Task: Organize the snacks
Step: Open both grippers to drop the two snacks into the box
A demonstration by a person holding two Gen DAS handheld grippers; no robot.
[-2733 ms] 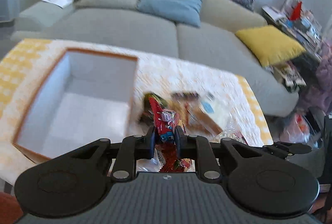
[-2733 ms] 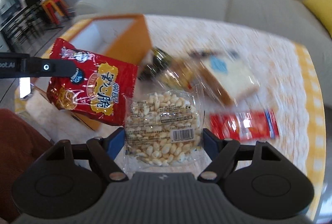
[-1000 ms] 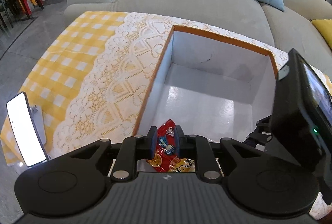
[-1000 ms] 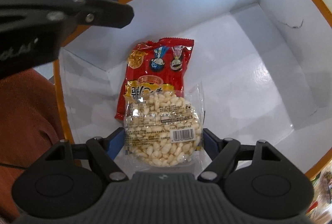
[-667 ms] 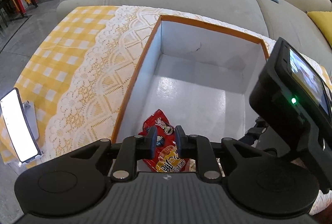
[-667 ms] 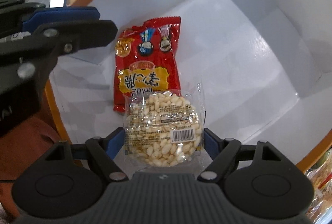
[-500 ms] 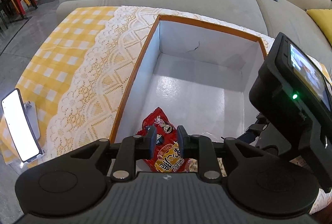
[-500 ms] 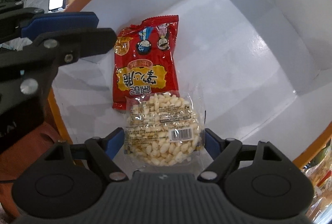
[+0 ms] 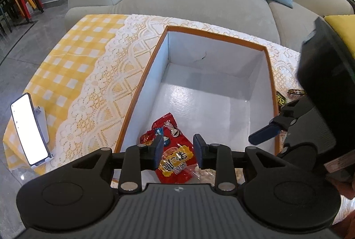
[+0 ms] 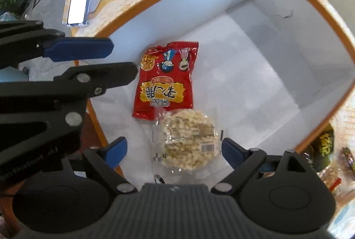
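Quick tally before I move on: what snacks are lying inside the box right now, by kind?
Red snack packet: 1
Clear-wrapped puffed rice cake: 1
Total in the box: 2
More snacks lie outside the box at the right edge of the right wrist view, too cut off to count.

A red snack packet (image 10: pixel 165 81) printed with cartoon faces lies flat on my white box's (image 10: pixel 288 24) floor, near its 7 o'clock corner; my clear-wrapped round puffed-rice cake (image 10: pixel 188 139) overlaps its edge at 6 o'clock.
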